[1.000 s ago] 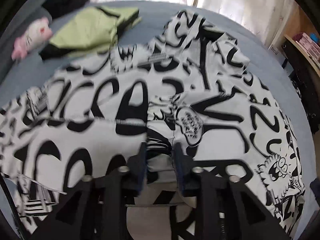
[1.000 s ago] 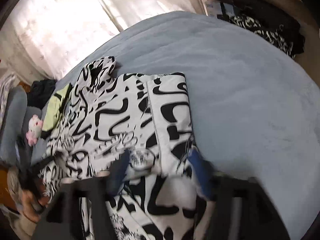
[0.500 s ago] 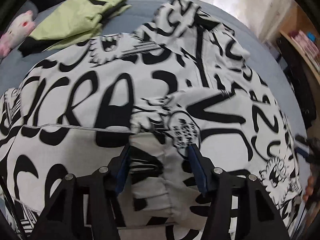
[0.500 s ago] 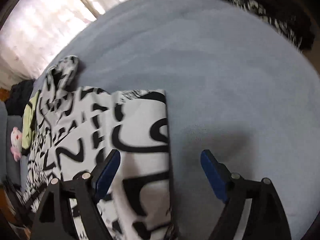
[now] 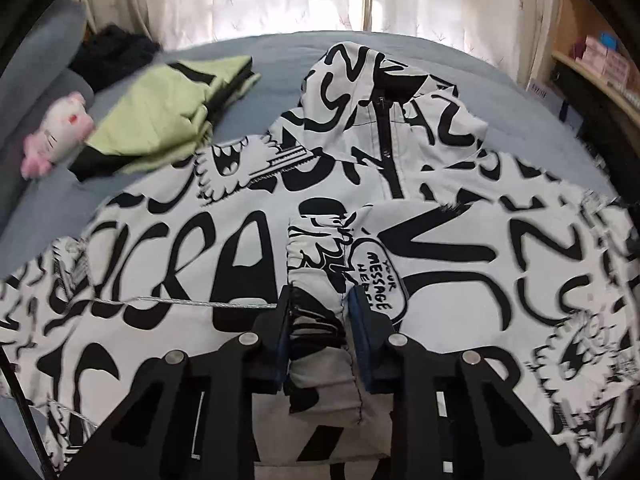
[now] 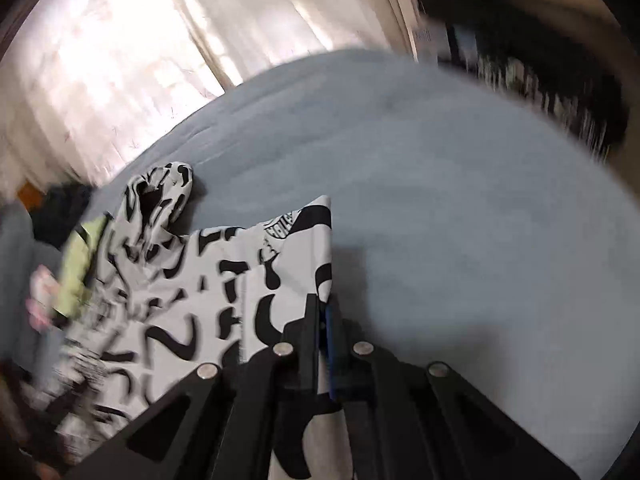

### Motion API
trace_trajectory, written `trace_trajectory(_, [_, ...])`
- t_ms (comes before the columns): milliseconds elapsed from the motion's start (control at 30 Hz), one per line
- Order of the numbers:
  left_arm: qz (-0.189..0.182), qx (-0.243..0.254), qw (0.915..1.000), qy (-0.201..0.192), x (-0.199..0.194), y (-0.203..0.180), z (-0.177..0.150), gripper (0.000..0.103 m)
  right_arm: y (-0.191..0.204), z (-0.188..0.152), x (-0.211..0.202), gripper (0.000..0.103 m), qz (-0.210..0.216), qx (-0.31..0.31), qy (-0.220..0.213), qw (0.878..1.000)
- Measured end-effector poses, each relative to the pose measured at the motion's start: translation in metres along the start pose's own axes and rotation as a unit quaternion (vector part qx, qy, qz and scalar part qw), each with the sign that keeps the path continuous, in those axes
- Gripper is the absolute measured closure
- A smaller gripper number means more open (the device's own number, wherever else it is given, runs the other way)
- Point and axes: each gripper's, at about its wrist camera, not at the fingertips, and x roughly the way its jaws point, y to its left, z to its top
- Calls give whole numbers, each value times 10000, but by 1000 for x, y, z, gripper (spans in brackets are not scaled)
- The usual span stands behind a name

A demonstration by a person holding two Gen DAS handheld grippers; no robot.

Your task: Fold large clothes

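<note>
While green garment (image 5: 160,112) borders jacket (image 5: 440,240) — bed (image 6: 480,200) bare.

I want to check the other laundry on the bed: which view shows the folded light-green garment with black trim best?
The left wrist view: the folded light-green garment with black trim lies sharp and almost whole beside the pink plush toy. The right wrist view shows only a blurred green sliver at its left edge, behind the black-and-white printed hoodie.

Black fingers (image 5: 276,344), blue pads (image 5: 362,330), silver screws (image 5: 248,338)
</note>
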Motion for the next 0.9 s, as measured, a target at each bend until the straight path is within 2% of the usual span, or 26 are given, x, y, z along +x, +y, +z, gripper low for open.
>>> trace_trajectory(67, [277,156,9994,150,11,-7,-4,78,8,-7,14,101,-498,-407,37,9979])
trace_trajectory(133, [305,206,9988,333,24,-11,-8,78,0,-13,34,101,-732,-449,307,9958])
trace_trajectory(200, [353,312,9983,330,30,-14,-12,77,-13,-21,54,101,-725,-264,577,9953])
trace_trajectory(300, [377,338,9984,267,28,-15,-11,76,-11,-20,56,100,-722,-254,643,9950])
trace_trajectory(433, [-68,59,9997,246,13,-1,-9,74,-5,-7,37,98,-824,-296,744,9934])
trace_trajectory(533, [-382,-285,9988,-53,-8,12,-7,74,-3,-2,3,98,-871,-28,396,9954])
trace_trajectory(633, [-648,-748,9939,-483,-38,25,-5,74,9,-8,-33,98,-532,117,-36,9985])
trace_trajectory(700, [-971,-834,9905,-510,-53,23,-4,74,36,-21,-51,98,-457,-224,-134,9986])
trace_trajectory(767, [-1037,-642,9920,-330,-62,6,-3,74,67,-41,-59,98,-174,-519,76,9985])
trace_trajectory(900, [-796,-181,9967,-29,-62,-30,-17,74,115,-87,-52,98,708,-616,755,9927])
